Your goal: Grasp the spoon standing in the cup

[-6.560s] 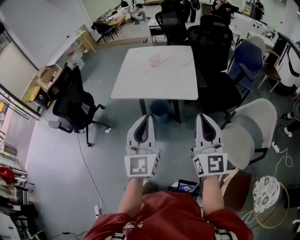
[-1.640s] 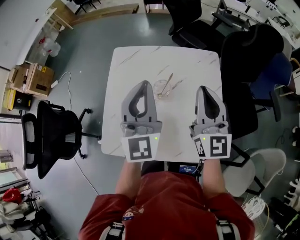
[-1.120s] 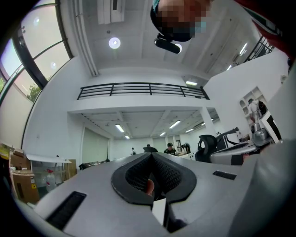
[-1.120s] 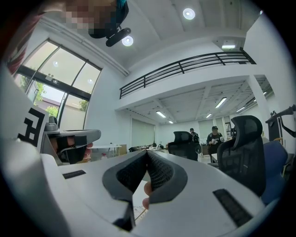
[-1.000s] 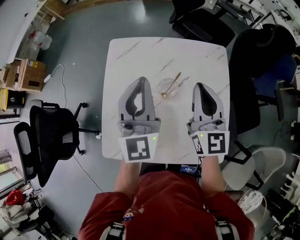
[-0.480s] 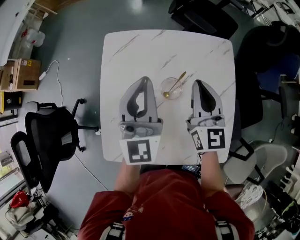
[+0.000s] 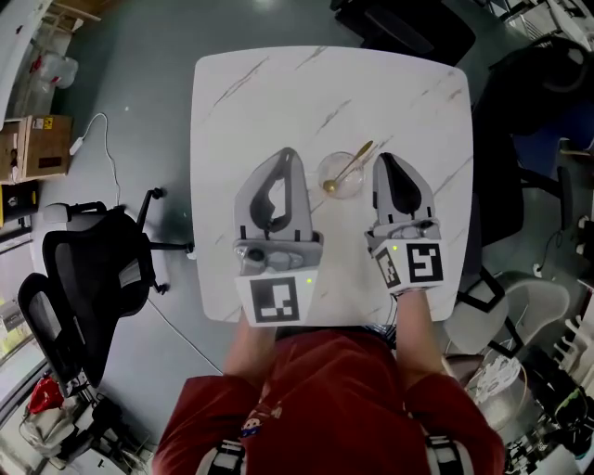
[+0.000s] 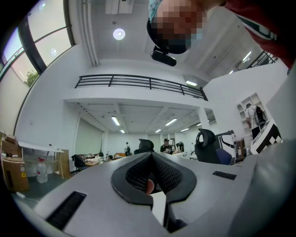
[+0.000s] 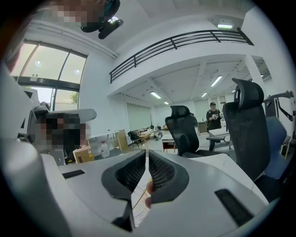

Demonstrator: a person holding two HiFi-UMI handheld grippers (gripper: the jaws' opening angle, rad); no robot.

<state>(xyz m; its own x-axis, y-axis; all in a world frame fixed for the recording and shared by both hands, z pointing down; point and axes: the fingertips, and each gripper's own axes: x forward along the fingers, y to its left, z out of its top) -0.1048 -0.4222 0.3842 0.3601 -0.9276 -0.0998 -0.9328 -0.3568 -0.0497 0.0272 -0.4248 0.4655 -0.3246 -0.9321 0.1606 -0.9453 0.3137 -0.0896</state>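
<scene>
A clear glass cup (image 7: 340, 175) stands on the white marble table (image 7: 251, 102), and a gold spoon (image 7: 350, 166) leans in it with its handle pointing up-right. My left gripper (image 7: 288, 152) hovers just left of the cup, jaws shut with nothing between them. My right gripper (image 7: 384, 158) hovers just right of the cup, also shut and holding nothing. In the left gripper view the gripper (image 8: 151, 155) points across the room. In the right gripper view the gripper (image 9: 146, 152) is shut, and a sliver of the gold spoon (image 9: 140, 197) shows through the gap beneath the jaws.
A black office chair (image 7: 83, 269) stands on the floor left of the table, with a cardboard box (image 7: 23, 153) farther left. More dark chairs (image 7: 418, 23) crowd the table's far side and right side. A cable runs along the floor on the left.
The table has come closer under the head camera. Both grippers have moved forward over it and now flank the cup, the right one nearer to it. Both have stayed shut.
</scene>
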